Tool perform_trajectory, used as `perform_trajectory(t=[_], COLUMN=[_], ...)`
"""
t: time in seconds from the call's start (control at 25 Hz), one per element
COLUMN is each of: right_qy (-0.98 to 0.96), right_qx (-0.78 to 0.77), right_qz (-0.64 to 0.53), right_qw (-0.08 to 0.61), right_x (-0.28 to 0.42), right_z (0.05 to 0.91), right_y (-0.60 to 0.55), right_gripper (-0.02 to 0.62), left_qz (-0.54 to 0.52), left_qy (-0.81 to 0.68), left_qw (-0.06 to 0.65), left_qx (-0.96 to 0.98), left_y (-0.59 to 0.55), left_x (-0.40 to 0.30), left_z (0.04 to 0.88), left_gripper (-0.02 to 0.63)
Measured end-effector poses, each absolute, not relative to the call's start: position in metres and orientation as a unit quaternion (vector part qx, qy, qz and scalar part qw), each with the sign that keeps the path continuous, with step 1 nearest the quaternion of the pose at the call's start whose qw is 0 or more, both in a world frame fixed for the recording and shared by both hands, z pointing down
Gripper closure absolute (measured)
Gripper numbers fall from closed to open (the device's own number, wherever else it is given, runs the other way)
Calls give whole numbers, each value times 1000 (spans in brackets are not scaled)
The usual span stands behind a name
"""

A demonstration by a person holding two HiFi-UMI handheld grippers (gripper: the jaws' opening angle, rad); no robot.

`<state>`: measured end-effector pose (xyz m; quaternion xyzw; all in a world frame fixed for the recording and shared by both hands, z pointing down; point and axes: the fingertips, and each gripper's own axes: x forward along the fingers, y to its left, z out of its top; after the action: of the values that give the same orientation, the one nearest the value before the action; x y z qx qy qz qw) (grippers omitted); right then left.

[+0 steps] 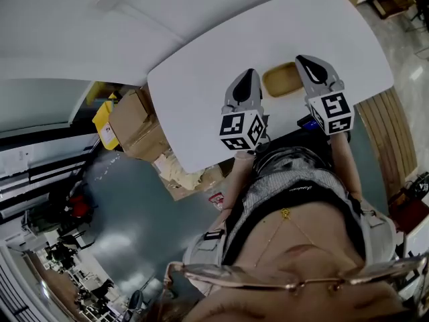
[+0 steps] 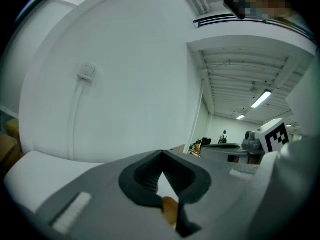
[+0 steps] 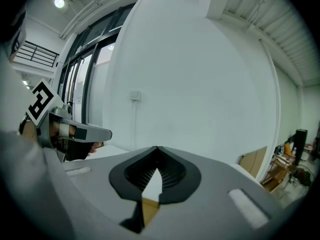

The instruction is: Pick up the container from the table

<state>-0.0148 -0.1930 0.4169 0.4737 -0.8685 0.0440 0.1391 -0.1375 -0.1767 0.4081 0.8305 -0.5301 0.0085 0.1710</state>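
A shallow tan container (image 1: 282, 79) lies on the white table (image 1: 201, 79) near its front edge. My left gripper (image 1: 247, 80) hovers just left of it and my right gripper (image 1: 310, 64) just right of it, so the container sits between them. Both are shut, jaws meeting at the tips, with nothing held. In the left gripper view the jaws (image 2: 161, 154) close to a point, and a sliver of the container (image 2: 170, 209) shows through the gap below. The right gripper view shows the same: shut jaws (image 3: 157, 148) and a tan strip of container (image 3: 148, 206) beneath.
Cardboard boxes (image 1: 137, 123) and a yellow bag (image 1: 104, 123) stand on the floor left of the table. A slatted wooden piece (image 1: 382, 126) is at the right. The person's body is close against the table's front edge. A white wall rises beyond the table.
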Motion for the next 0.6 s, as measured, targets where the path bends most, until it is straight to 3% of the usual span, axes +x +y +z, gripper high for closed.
perform_trajectory(t=[0.6], right_qy=[-871], right_qx=[467], right_qz=[38], right_qw=[146], right_x=[5], right_z=[416], right_y=[-207], right_gripper=[571], left_qz=[7], left_qy=[-556], left_qw=[184], left_qx=[810], left_y=[-183], left_x=[-138], left_z=[419], left_gripper=[606])
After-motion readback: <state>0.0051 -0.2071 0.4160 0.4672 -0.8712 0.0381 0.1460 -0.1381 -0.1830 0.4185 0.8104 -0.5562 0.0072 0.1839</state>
